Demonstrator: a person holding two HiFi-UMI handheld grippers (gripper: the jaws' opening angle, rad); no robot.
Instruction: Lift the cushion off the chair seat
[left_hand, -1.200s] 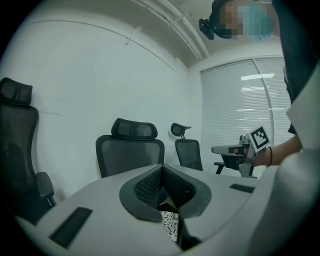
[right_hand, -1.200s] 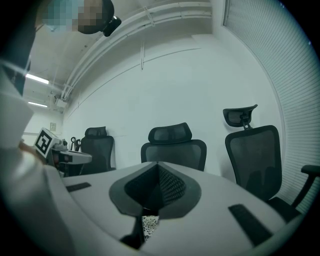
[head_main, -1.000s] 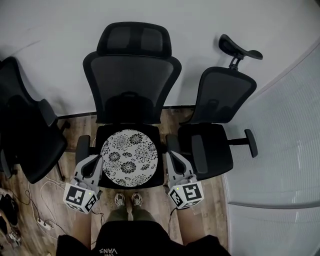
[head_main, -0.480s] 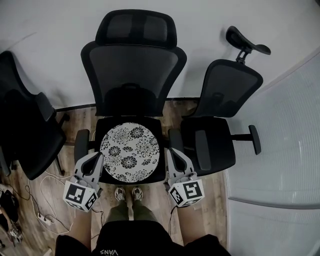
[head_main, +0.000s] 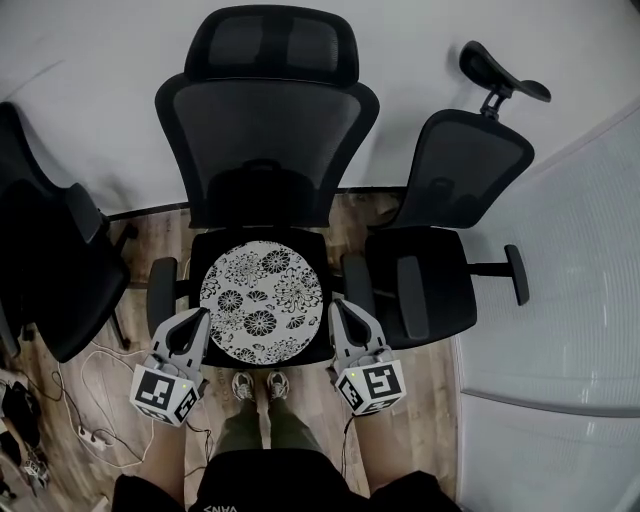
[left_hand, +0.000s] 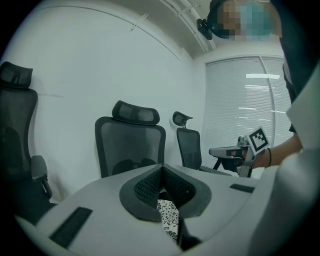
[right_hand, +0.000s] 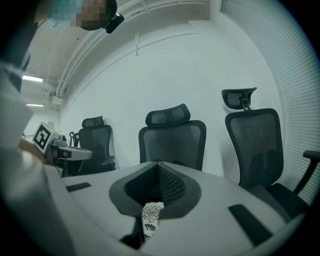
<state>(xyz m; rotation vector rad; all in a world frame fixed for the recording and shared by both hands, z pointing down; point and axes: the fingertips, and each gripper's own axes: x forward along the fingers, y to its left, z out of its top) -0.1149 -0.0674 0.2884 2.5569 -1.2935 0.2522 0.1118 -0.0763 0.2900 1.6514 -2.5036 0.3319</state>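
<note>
A round cushion (head_main: 262, 297) with a black-and-white flower print lies flat on the seat of the middle black mesh chair (head_main: 266, 150). My left gripper (head_main: 197, 318) is shut and empty, just off the cushion's front left edge. My right gripper (head_main: 337, 305) is shut and empty at the cushion's right edge. In the left gripper view the closed gripper (left_hand: 162, 167) lets a strip of the cushion (left_hand: 169, 220) show below its tips. The right gripper view shows the same: the shut gripper (right_hand: 159, 164) with a sliver of cushion (right_hand: 150, 217) beneath.
The chair's armrests (head_main: 162, 290) (head_main: 357, 285) flank the seat close to both grippers. A second black chair (head_main: 440, 260) stands to the right and another (head_main: 50, 270) to the left. Cables and a power strip (head_main: 85, 435) lie on the wood floor. A frosted glass wall (head_main: 560, 330) closes the right side.
Both grippers have sunk a little beside the seat, jaws still shut. The head view has shifted, so the chair and cushion sit slightly higher in the picture.
</note>
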